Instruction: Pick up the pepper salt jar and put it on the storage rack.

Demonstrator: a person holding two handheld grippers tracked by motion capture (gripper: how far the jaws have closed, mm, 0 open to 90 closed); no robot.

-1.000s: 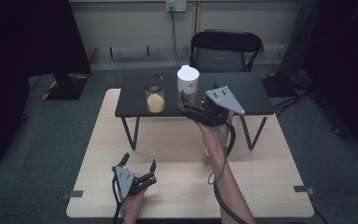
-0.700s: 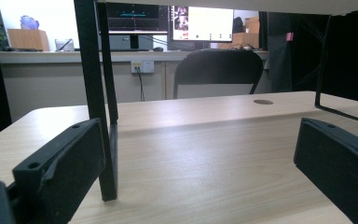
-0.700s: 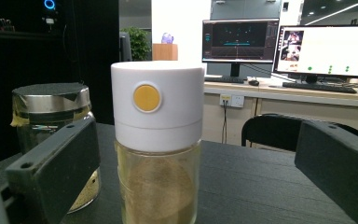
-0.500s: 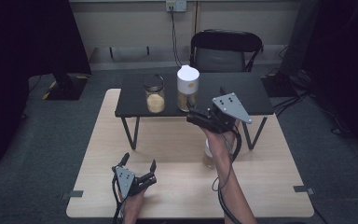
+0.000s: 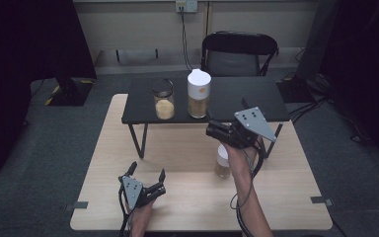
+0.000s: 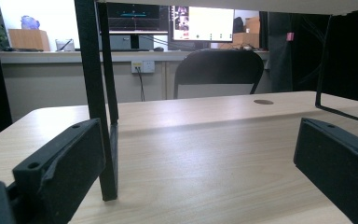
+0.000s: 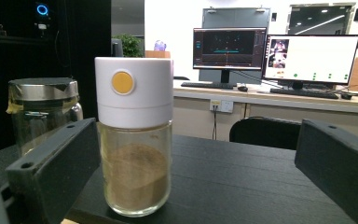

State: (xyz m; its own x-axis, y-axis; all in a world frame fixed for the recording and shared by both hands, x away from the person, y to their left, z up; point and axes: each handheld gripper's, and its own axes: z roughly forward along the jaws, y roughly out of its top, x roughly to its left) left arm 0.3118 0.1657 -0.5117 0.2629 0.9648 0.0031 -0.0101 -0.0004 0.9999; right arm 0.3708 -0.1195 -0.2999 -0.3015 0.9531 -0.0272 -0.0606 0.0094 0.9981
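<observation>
1. Tabletop (image 5: 187,153) of pale wood takes up the middle of the high view, with grey floor around it.
2. Black shelf (image 5: 237,96) on thin legs stands on the far half of the tabletop; a dark chair (image 5: 239,54) sits behind it.
3. Right tongs (image 5: 216,131) are held in the air just in front of the shelf's front edge, pointing at the white-capped jar. The jaws stand wide apart with nothing between them (the right gripper view shows both pads spread to the frame's sides).
4. Left tongs (image 5: 147,174) sit low over the near left part of the tabletop, jaws spread wide and empty; one shelf leg (image 6: 100,100) rises beside the left jaw in the left gripper view.
5. White-capped jar (image 7: 134,135) stands upright on the shelf, holding brown powder, with a yellow dot on its cap.
6. Glass jar (image 5: 164,98) with a dark lid stands just beside it, holding yellowish grains.
7. Small bottle (image 5: 222,160) with a pale cap stands on the tabletop, near the right forearm.
</observation>
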